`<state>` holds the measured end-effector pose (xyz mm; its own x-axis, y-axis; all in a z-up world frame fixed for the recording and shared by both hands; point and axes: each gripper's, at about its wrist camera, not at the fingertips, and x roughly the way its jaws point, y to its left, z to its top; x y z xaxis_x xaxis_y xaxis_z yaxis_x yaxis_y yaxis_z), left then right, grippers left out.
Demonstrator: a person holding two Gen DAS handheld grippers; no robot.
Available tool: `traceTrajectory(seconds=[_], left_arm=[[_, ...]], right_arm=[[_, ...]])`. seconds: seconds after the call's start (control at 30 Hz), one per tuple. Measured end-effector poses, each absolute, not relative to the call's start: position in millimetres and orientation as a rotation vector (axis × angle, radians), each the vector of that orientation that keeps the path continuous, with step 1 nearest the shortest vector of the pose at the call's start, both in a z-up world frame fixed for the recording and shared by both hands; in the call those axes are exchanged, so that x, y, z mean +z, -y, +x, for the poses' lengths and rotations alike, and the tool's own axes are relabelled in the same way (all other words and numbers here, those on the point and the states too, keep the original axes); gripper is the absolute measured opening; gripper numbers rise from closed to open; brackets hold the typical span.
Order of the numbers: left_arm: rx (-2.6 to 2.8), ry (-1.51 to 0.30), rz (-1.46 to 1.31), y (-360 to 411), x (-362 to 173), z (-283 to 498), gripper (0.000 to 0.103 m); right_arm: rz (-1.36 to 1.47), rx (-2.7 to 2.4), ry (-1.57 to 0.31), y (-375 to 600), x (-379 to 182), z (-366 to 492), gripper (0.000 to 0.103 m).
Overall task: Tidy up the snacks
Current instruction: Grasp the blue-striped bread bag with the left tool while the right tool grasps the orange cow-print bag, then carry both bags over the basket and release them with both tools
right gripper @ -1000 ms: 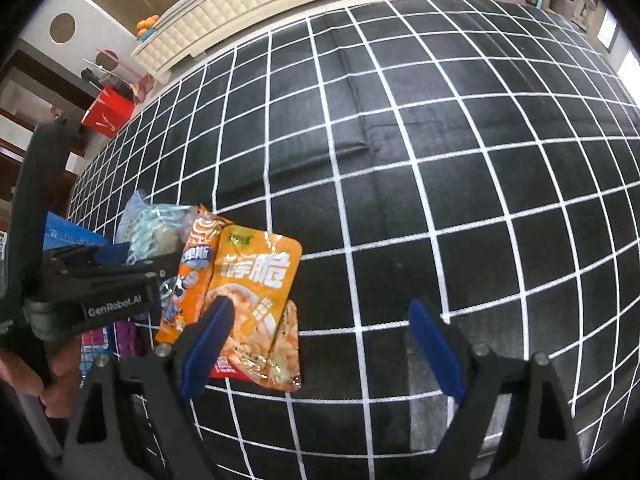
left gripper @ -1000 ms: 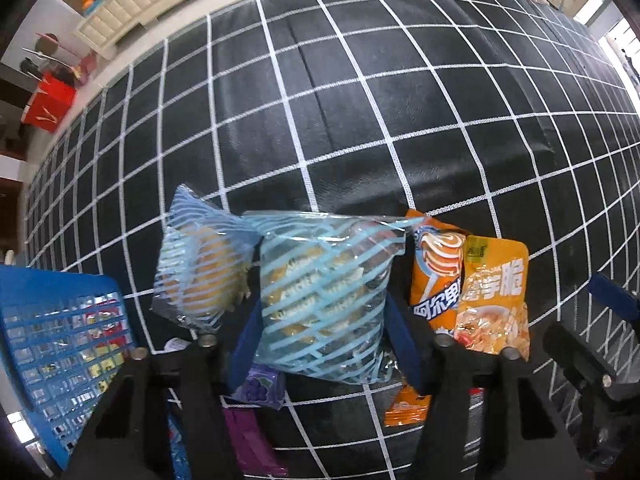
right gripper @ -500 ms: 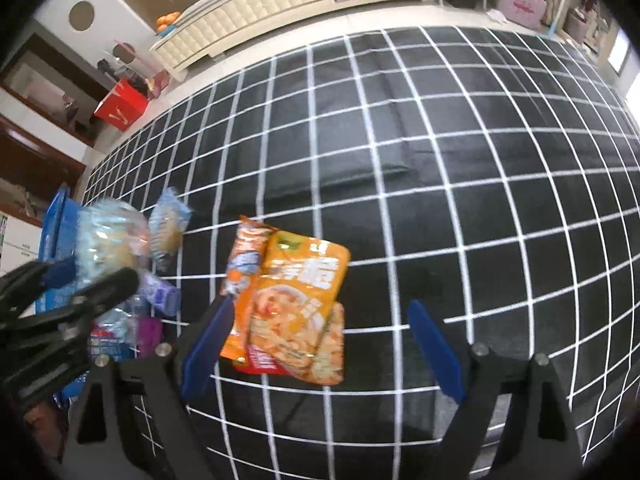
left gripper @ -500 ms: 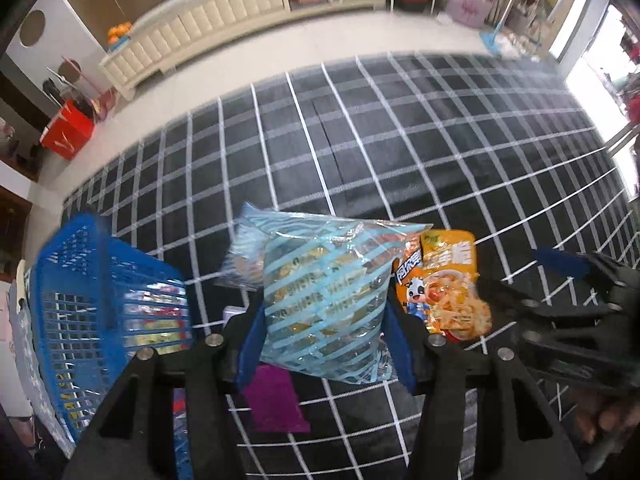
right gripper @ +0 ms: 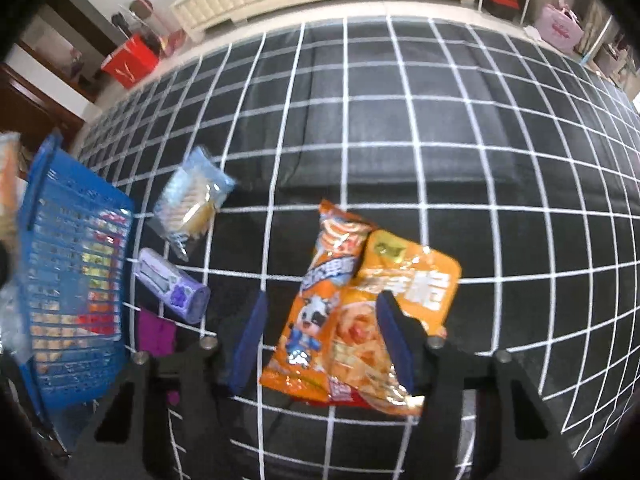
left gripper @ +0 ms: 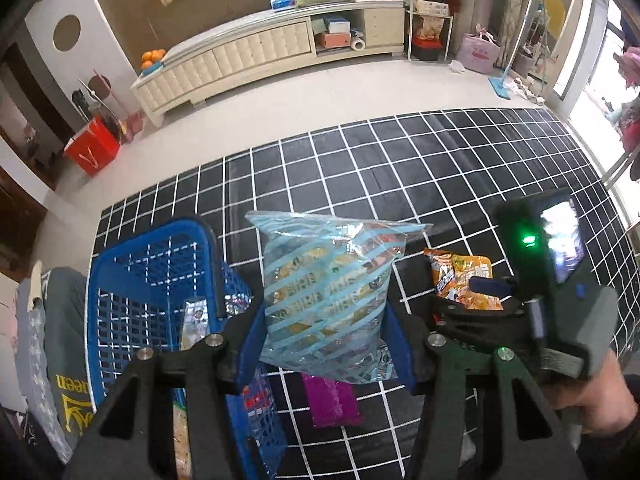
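Observation:
My left gripper (left gripper: pixel 332 344) is shut on a clear bag with light blue stripes (left gripper: pixel 328 288) and holds it in the air, just right of the blue basket (left gripper: pixel 132 280), which has several packets inside. In the right wrist view my right gripper (right gripper: pixel 320 344) points down over two orange packets, one with a cow (right gripper: pixel 320 300) and a yellow-orange one (right gripper: pixel 416 280). Its jaws are closing with the packets between them. A gap remains beside the left pad (right gripper: pixel 248 344), and the right pad (right gripper: pixel 394 344) overlaps the yellow-orange packet.
On the black checked mat (right gripper: pixel 440 120) lie a small blue-striped bag (right gripper: pixel 192 208), a purple packet (right gripper: pixel 172 288) and a magenta packet (right gripper: pixel 154 334), next to the basket (right gripper: pixel 72 280). Grey cloth (left gripper: pixel 60 340) lies left of the basket. A cream cabinet (left gripper: pixel 248 56) and a red box (left gripper: pixel 94 148) stand beyond the mat.
The left gripper has lifted the striped bag and the basket has come in beside it. The right gripper has moved left over the orange packets and its jaws have narrowed.

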<state>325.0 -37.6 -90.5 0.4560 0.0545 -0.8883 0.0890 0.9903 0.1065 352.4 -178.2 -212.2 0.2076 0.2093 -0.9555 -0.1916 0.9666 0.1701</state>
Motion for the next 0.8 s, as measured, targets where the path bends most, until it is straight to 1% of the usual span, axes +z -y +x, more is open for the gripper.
traceTrajectory(seconds=[0.03,0.1,0.13,0.2,0.23,0.27,0.4,0.57,0.8], left_arm=[[-0.03,-1.097,0.136,38.1,-92.1,324.1,0.052],[-0.046,-1.091,0.129,36.2,-92.4,323.6,0.052],[-0.049,-1.091,0.129,35.3,-91.7,324.0,0.052],[-0.052,-1.095,0.123,35.1,-91.9,323.0,0.052],[-0.053,-1.095,0.119,33.9,-92.4,322.4,0.052],[-0.054,-1.093,0.118,32.8,-92.3,321.2,0.052],[-0.056,-1.08,0.115,33.0,-90.2,313.1,0.052],[-0.069,-1.064,0.129,38.3,-87.9,298.5,0.052],[-0.099,-1.012,0.106,39.2,-66.4,271.3,0.052]], right_arm=[[-0.02,0.277,-1.328,171.0,-215.3,352.2,0.046],[-0.046,0.276,-1.346,162.7,-221.5,353.2,0.045],[-0.085,0.26,-1.324,157.7,-220.8,352.5,0.035],[-0.114,0.255,-1.317,152.7,-221.6,349.9,0.027],[-0.107,0.269,-1.312,152.2,-220.8,346.8,0.02],[-0.101,0.276,-1.308,151.5,-218.8,343.6,0.019],[-0.091,0.277,-1.222,159.3,-193.4,323.1,0.018],[-0.085,0.296,-1.16,164.4,-156.8,297.7,0.018],[-0.093,0.305,-1.082,165.2,-113.8,270.1,0.018]])
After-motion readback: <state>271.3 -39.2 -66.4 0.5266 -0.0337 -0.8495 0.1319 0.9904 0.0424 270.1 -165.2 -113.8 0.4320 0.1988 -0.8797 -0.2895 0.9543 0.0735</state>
